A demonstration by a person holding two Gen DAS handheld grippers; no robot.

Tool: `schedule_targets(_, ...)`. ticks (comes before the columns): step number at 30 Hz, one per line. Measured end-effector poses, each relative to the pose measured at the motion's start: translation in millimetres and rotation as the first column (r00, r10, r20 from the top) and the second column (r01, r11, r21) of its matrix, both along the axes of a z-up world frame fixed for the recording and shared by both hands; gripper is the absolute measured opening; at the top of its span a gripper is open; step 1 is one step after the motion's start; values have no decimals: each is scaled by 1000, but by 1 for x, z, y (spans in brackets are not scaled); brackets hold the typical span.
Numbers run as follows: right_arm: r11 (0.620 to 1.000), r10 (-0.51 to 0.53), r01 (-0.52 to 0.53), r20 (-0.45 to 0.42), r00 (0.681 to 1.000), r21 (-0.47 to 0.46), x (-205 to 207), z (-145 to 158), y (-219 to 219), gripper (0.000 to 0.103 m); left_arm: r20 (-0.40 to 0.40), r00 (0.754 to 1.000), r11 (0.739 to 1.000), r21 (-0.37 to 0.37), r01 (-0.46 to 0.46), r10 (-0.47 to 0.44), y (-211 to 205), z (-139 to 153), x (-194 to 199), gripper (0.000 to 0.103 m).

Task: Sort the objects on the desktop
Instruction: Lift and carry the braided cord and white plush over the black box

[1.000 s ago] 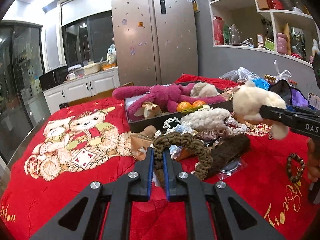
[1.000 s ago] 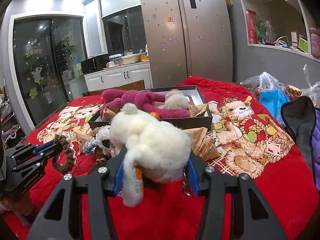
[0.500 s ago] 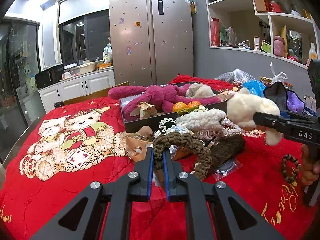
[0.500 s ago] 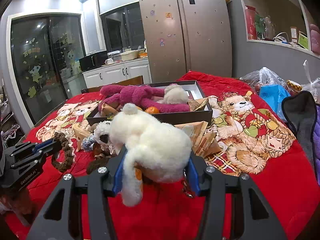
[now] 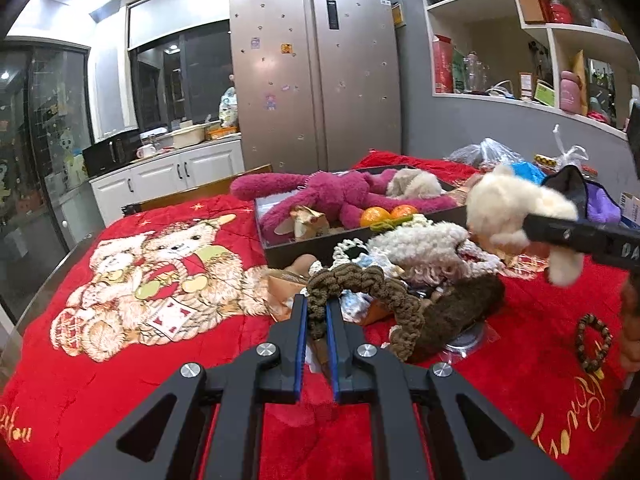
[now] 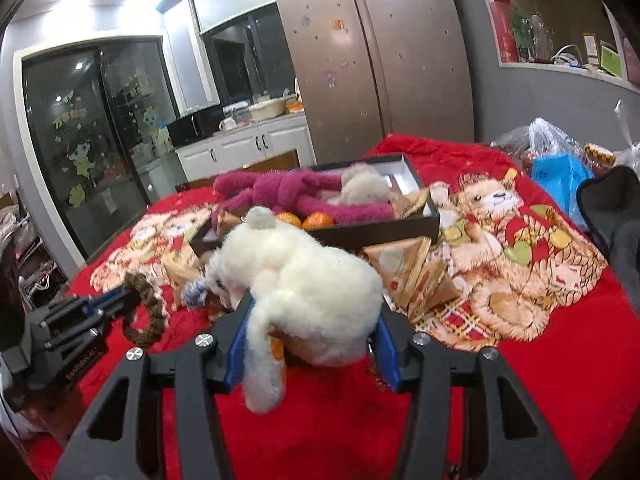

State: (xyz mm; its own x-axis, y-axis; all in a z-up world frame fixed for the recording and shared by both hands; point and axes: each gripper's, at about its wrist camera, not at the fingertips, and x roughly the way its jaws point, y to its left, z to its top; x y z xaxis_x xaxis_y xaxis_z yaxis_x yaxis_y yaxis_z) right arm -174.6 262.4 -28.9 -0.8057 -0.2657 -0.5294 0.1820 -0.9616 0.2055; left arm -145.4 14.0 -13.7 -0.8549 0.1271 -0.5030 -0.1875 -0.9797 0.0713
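Observation:
My right gripper (image 6: 312, 320) is shut on a white plush toy (image 6: 296, 280) and holds it above the red cloth, in front of the black box (image 6: 372, 234). The toy also shows in the left wrist view (image 5: 516, 216). My left gripper (image 5: 317, 312) is shut on a brown braided scrunchie (image 5: 360, 284), which also shows in the right wrist view (image 6: 146, 308). The black box (image 5: 304, 246) holds a magenta plush (image 5: 332, 196), a beige plush (image 5: 412, 182) and two oranges (image 5: 386, 214).
A pile of fluffy scrunchies and hair ties (image 5: 416, 252) lies in front of the box. A bead bracelet (image 5: 592, 342) lies on the cloth at right. Gold paper packets (image 6: 412, 276) lie by the box. Plastic bags (image 6: 556, 160) and a dark pouch (image 6: 612, 216) sit at far right.
The right gripper has carried the white plush a little closer to the black box. The left gripper still holds the brown scrunchie, hardly moved.

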Motion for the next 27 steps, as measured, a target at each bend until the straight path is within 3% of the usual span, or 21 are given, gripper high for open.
schedule_targets(5, 1000, -9, 9, -11, 1000, 8, -10, 31, -13, 53, -2, 1000, 999, 51, -7, 8, -6, 33, -7, 9)
schedule_targets(10, 1000, -15, 15, -60, 998, 2, -29, 71, -22, 53, -50, 999, 999, 38, -11, 13, 0, 83, -28, 9)
schedule_targets(13, 999, -30, 27, -80, 996, -38, -47, 93, -16, 53, -11, 1000, 998, 63, -1, 2, 5, 99, -56, 9)
schedule_targets(16, 996, -54, 47, -89, 995, -77, -71, 107, -1, 53, 52, 999, 996, 87, -1, -4, 13, 101, -90, 9)
schedule_targets(20, 994, -85, 78, -87, 993, -82, -109, 113, 14, 53, 64, 998, 998, 64, -7, 3, 32, 94, -123, 9)
schedule_targets(27, 992, -77, 77, 7, 997, -97, -214, 89, 22, 53, 118, 991, 998, 41, 50, -54, 81, 82, -200, 9)
